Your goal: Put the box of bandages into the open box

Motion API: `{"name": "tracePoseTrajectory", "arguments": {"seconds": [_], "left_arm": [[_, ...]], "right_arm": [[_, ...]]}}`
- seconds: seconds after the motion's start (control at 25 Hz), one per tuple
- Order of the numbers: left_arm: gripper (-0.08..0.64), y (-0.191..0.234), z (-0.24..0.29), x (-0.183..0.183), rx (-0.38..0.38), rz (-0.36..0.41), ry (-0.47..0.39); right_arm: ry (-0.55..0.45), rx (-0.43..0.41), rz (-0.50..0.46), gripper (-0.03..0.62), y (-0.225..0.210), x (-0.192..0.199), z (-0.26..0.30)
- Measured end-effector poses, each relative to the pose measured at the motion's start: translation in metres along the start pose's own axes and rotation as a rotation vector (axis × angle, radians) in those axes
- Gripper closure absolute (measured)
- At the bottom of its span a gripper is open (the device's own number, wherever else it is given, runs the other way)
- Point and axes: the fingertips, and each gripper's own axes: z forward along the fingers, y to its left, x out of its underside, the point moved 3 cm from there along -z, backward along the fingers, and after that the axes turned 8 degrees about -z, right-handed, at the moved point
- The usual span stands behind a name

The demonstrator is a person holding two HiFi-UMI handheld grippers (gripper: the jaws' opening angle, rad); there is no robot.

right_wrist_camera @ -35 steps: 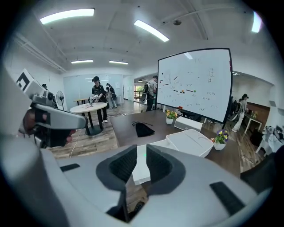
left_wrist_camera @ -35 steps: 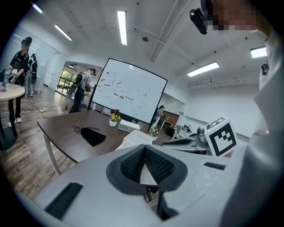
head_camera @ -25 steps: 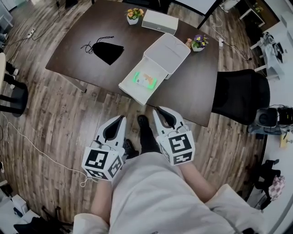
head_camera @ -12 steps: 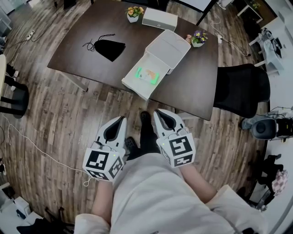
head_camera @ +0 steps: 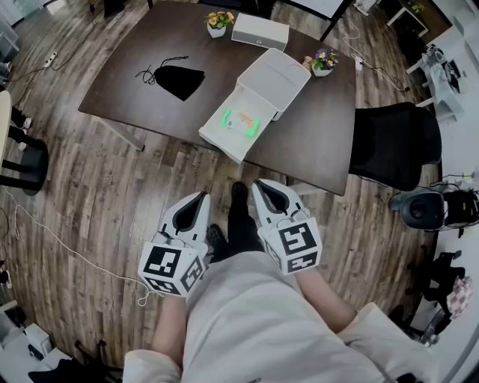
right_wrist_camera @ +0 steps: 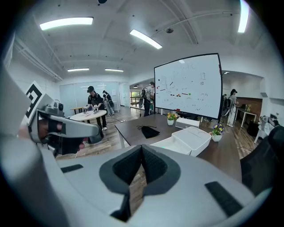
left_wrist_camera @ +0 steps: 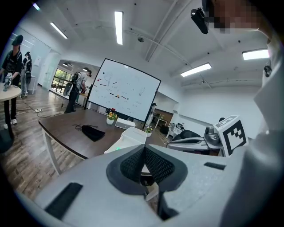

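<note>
Wood floor (head_camera: 90,202); dark tabletop (head_camera: 314,135) bearing the open box (head_camera: 217,139). Short of the box, left gripper (head_camera: 200,197) and right gripper (head_camera: 259,184), fingers (left_wrist_camera: 131,165) pressed together, holding nothing.

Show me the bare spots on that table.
Free: the table in front of the black pouch, and the right end between the open box and the chair. Crowded: the far edge, with two flower pots and a closed box.

The person wears a pale beige top (head_camera: 247,322), dark trousers (head_camera: 241,224) and black shoes (head_camera: 237,192); the light grey left gripper (head_camera: 200,197) and right gripper (head_camera: 260,185) each carry black ribbed pads (left_wrist_camera: 132,165) and a cube (head_camera: 171,268) with black-and-white square markers.
</note>
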Motion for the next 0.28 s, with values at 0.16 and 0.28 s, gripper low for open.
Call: {"name": "tracePoseTrajectory", "arguments": {"seconds": [0.16, 0.28], "left_arm": [[0.557, -0.0023, -0.0004, 0.0023, 0.003, 0.002, 0.001], [0.556, -0.0057, -0.0002, 0.003, 0.006, 0.004, 0.001]], "right_arm": [[-0.003, -0.001, 0.004, 0.588, 0.0003, 0.0023, -0.0033], [-0.001, -0.003, 0.002, 0.588, 0.0001, 0.0035, -0.0062]]}}
